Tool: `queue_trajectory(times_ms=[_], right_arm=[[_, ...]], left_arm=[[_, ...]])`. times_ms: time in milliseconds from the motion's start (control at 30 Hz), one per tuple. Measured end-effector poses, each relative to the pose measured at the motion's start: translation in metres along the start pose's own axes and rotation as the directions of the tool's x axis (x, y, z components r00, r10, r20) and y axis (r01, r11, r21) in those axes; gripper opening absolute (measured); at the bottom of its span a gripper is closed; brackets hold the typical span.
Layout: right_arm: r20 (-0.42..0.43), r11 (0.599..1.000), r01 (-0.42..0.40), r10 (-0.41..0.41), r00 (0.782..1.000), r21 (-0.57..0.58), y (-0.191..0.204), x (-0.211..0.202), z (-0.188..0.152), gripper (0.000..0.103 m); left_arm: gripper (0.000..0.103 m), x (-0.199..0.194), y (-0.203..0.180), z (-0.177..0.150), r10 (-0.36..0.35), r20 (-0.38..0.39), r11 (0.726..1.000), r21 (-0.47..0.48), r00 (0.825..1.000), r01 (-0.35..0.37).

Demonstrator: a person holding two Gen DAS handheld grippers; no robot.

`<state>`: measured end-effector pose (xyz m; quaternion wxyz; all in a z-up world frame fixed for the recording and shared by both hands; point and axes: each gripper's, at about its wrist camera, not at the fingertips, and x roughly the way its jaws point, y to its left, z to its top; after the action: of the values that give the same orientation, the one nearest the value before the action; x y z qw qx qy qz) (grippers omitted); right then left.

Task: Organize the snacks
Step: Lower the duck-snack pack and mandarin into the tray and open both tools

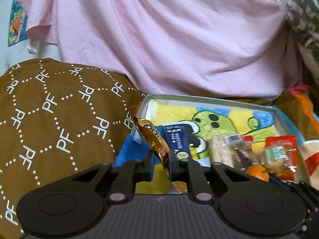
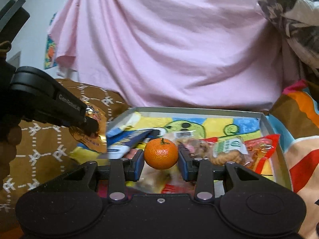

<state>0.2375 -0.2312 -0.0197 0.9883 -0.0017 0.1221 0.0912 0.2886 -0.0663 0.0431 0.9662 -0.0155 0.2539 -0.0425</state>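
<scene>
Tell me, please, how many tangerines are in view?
1: the tangerine is held between the right hand-held gripper's pads above the tray. Others may be hidden under the snack packets.

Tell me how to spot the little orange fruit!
Find the shallow grey tray with the cartoon drawing inside, below the pink cloth. At its near edge the right claw grips the mandarin. It is the only round, unwrapped snack; everything beside it is in packets.

A round orange mandarin [image 2: 161,153] and a crinkled gold snack packet [image 1: 157,143] hang above the snack-filled tray [image 2: 265,125].
</scene>
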Motion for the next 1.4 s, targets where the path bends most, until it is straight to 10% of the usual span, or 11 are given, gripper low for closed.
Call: queue_trajectory(times_ms=[567,1100,1400], right_arm=[[-0.011,0.997,0.061,-0.061,0.998,-0.048,0.015,0.022,-0.015,0.039],[-0.013,0.997,0.083,-0.083,0.996,0.008,0.006,0.019,-0.015,0.058],[0.039,0.99,0.133,-0.135,0.99,0.047,0.0,-0.005,0.007,0.095]], left_arm=[[0.017,0.024,0.007,-0.021,0.027,-0.073,0.999,0.024,0.997,-0.025],[0.088,0.003,0.012,-0.023,0.024,-0.013,0.999,-0.03,1.0,-0.024],[0.101,-0.029,0.01,-0.012,0.032,0.043,0.997,-0.069,0.999,-0.029]])
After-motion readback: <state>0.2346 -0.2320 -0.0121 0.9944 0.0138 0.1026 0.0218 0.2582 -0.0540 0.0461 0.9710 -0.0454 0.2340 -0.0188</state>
